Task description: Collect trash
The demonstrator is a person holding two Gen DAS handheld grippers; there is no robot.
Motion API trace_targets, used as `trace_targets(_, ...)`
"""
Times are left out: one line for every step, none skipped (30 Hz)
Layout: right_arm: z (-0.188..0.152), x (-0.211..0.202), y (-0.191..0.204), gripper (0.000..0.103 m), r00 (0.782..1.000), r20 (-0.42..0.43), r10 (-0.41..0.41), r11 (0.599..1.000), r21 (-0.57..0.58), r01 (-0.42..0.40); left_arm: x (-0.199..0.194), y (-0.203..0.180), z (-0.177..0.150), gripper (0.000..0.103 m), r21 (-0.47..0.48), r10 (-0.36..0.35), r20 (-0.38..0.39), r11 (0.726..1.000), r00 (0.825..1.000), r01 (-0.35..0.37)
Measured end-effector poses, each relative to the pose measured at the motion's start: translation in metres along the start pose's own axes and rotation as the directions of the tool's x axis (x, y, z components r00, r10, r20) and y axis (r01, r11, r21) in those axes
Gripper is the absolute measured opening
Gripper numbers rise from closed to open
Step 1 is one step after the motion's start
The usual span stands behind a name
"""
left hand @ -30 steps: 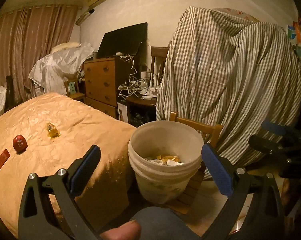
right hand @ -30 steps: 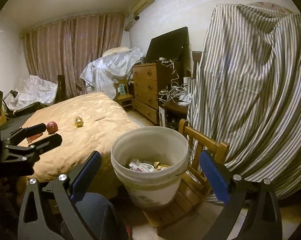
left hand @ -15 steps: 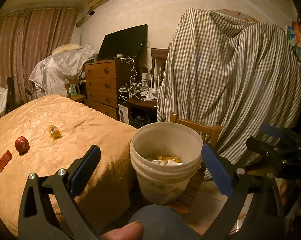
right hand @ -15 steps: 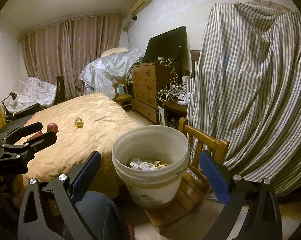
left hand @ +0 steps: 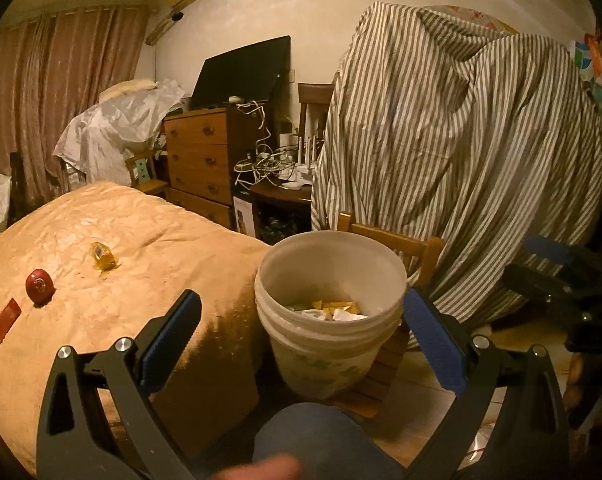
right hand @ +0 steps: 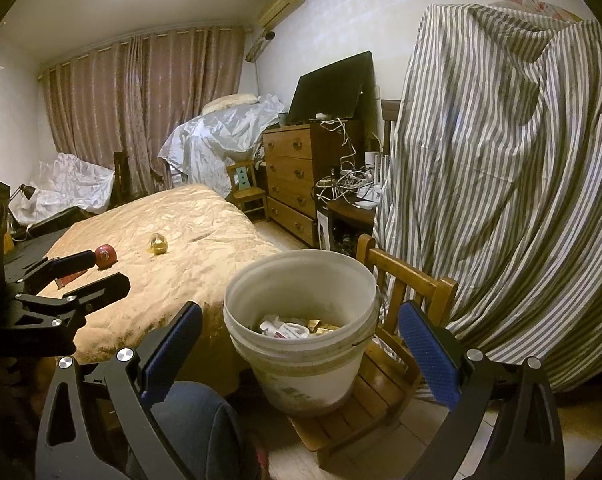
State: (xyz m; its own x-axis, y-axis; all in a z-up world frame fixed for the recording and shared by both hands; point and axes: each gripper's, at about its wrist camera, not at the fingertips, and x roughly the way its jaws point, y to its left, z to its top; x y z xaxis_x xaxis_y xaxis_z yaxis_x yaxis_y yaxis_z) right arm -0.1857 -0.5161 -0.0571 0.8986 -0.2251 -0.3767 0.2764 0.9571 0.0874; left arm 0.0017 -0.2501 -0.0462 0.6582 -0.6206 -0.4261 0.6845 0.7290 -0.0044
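Observation:
A white bucket (left hand: 397, 292) holding wrappers stands on a small wooden chair (right hand: 381, 396) beside the bed; it also shows in the right wrist view (right hand: 237, 320). On the tan bedspread (left hand: 149, 248) lie a red round piece (left hand: 39, 286), a yellow wrapper (left hand: 103, 257) and a flat red packet (left hand: 4, 322). My left gripper (left hand: 301, 320) is open and empty, facing the bucket. My right gripper (right hand: 301, 320) is open and empty, also facing the bucket. The left gripper shows at the left of the right wrist view (right hand: 85, 276), near the red piece (right hand: 105, 256) and the yellow wrapper (right hand: 159, 243).
A striped cloth (left hand: 461, 140) drapes over a large shape right of the bucket. A wooden dresser (left hand: 199, 160) with a dark screen and a tangle of cables stands against the far wall. My knee (left hand: 321, 440) is low in front.
Both views have shifted slightly; the bucket sits a little lower and nearer in frame. Both grippers stay open and empty.

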Motion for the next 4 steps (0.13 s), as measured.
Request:
trace_targets(-0.0007,0.0002,0.0001,0.098,1.0,0.0,-0.003,1.0,0.0,0.003,0.0002,-0.0005,-0.0002,0.097,-0.001,0.0,-0.004,1.0,1.0,0.0)
trace_targets(-0.0002,0.0005,-0.001,0.098,1.0,0.0,-0.002,1.0,0.001,0.002,0.0004,-0.0003,-0.0009,0.098,-0.002,0.002,-0.006,1.0,1.0,-0.002)
trace_targets(-0.0004,0.0009,-0.0014,0.098,1.0,0.0,-0.002,1.0,0.002,0.002,0.0009,-0.001,-0.001,0.098,-0.001,0.004,-0.008,1.0,1.0,-0.004)
trace_targets(0.0003,0.0013,-0.0024,0.098,1.0,-0.001,-0.001,1.0,0.001,0.001,0.0016,-0.001,-0.0003,0.097,0.0,0.005,-0.011,1.0,1.0,-0.005)
